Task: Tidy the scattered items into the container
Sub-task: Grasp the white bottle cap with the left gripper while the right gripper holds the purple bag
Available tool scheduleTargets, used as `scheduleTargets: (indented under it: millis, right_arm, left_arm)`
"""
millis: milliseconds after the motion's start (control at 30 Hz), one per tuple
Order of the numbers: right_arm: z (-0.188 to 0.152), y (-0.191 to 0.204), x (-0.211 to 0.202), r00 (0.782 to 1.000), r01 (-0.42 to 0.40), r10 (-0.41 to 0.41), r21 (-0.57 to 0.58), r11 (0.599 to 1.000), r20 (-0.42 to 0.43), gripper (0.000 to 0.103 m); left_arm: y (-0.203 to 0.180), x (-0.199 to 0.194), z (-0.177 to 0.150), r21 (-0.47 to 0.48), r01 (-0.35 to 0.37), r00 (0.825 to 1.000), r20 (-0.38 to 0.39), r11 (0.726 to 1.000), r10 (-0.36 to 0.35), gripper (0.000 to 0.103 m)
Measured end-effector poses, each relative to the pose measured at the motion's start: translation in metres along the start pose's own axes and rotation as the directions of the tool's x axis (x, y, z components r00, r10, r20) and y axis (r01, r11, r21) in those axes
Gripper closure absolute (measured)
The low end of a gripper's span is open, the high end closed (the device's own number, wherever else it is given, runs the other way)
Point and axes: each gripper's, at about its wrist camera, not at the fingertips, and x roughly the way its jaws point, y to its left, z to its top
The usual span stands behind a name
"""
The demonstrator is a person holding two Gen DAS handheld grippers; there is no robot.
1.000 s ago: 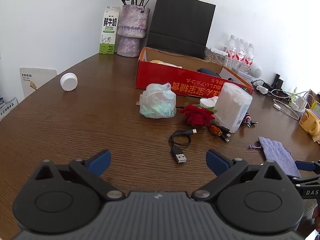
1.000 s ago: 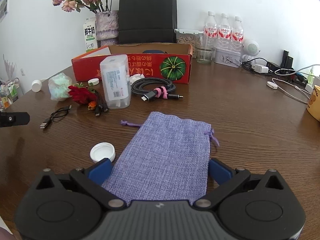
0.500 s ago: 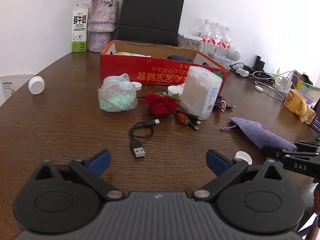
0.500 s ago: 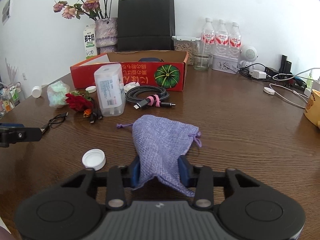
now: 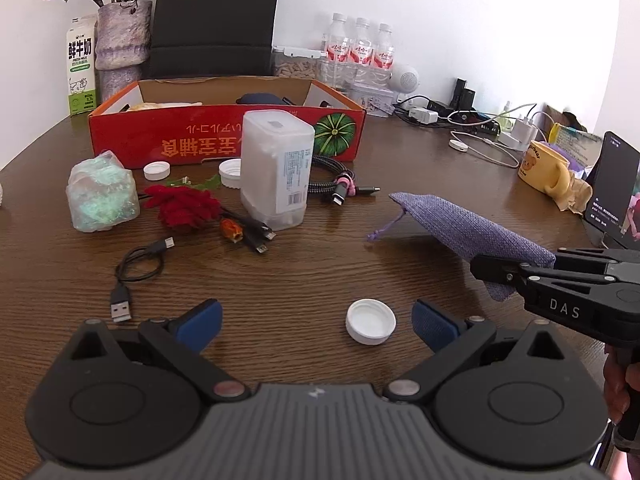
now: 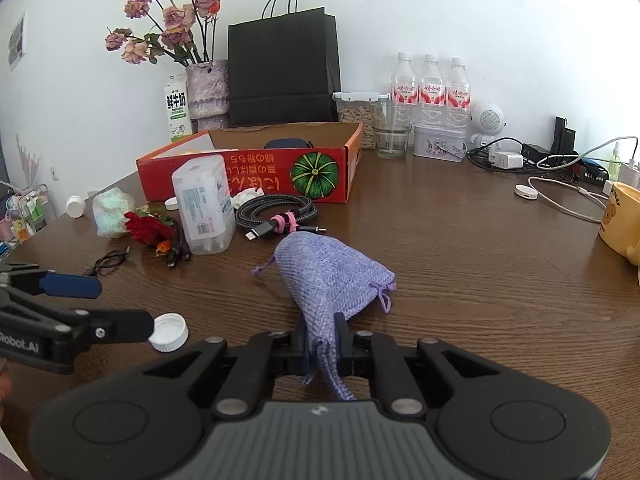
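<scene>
1. The right gripper [image 6: 323,354] is sitting at the lower middle of the right wrist frame, its jaws drawn nearly together and pinching the near end of the purple cloth pouch [image 6: 328,276]; the fabric is bunching between the pads and its far end is lying on the brown bench [image 6: 460,264]
2. In the left wrist frame the same right gripper [image 5: 486,270] is coming in from the right edge, gripping the pouch [image 5: 460,224] so that its near end is lifting off the bench [image 5: 304,272]
3. The left gripper [image 5: 316,322] is standing wide at the lower middle of its frame, holding nothing, its blue pads [image 5: 200,322] hovering over the wood
4. A white bottle cap [image 5: 371,321] is lying between those open jaws, closer to the right pad and touching neither
5. The red cardboard box [image 5: 192,140], the container, is standing open at the upper left of the left wrist frame, well apart from both grippers
6. Between the box and the grippers are lying a clear plastic canister [image 5: 278,168], a red artificial rose [image 5: 186,208], a crumpled clear bag [image 5: 102,196], a coiled braided cable [image 5: 334,184] and a thin black USB cable [image 5: 136,264]
</scene>
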Motion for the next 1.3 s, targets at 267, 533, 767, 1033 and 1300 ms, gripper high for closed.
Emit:
scheduleTargets:
  millis: [267,533,767,1033,1300]
  right_arm:
    - [-0.001,-0.003,0.001,0.999,-0.036,0.036,-0.045,0.998,0.012,0.094]
    - [-0.004,-0.003,0.001,0.997,-0.057,0.059,-0.051,0.997,0.042,0.093]
    - [-0.005,-0.002,0.001,0.995,-0.087,0.089,-0.034,0.996,0.052,0.094]
    - [-0.006,0.001,0.001,0.994,-0.091,0.092,-0.031,0.995,0.050,0.094]
    - [0.002,0.015,-0.001,0.996,-0.074,0.077,-0.044,0.996,0.052,0.094]
  left_arm:
    - [-0.024,0.012,-0.003,-0.016,-0.106,0.994,-0.014,0.994,0.106,0.005]
    - [-0.042,0.013,-0.004,0.021,-0.193,0.981,0.001,0.981,0.193,0.037]
    - [-0.044,0.010,-0.003,0.009,-0.162,0.987,0.009,0.987,0.162,0.074]
    - [-0.041,0.007,-0.003,0.024,-0.141,0.990,-0.006,0.990,0.141,0.074]
    - [-0.024,-0.001,0.001,0.005,-0.109,0.994,0.014,0.994,0.109,0.074]
